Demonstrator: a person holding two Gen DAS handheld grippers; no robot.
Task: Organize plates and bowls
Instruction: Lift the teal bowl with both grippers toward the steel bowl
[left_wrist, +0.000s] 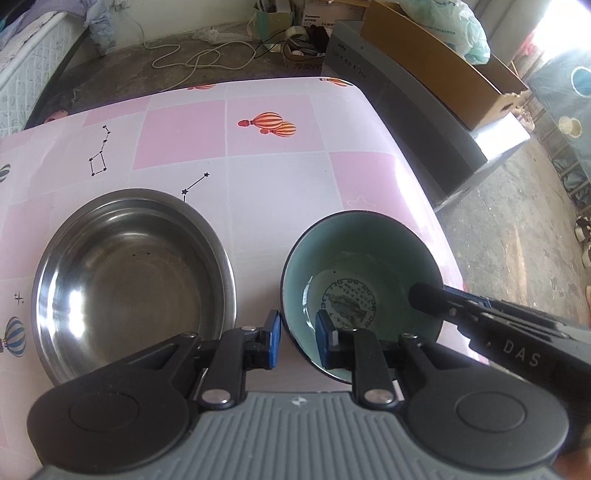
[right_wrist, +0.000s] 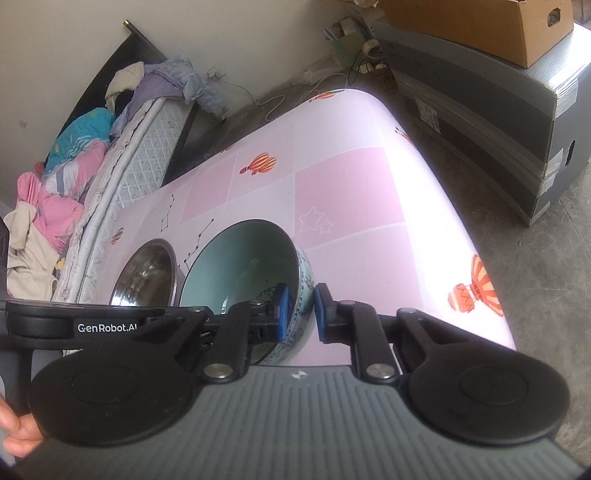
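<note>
Both grippers, left gripper (left_wrist: 297, 341) and right gripper (right_wrist: 299, 312), straddle the ceramic bowl's (left_wrist: 360, 266) rim at six and three o'clock, jaws part-open, gripping nothing; close evenly before lifting toward the steel bowl (left_wrist: 133, 273).

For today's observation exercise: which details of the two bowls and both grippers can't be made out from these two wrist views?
- Ceramic bowl: near rim hidden by left gripper in the left view.
- Its floor motif: too small to read.
- Steel bowl: mostly covered by the ceramic bowl and the left gripper's body in the right view.
- Right gripper: pads straddle the wall; contact unclear.
</note>
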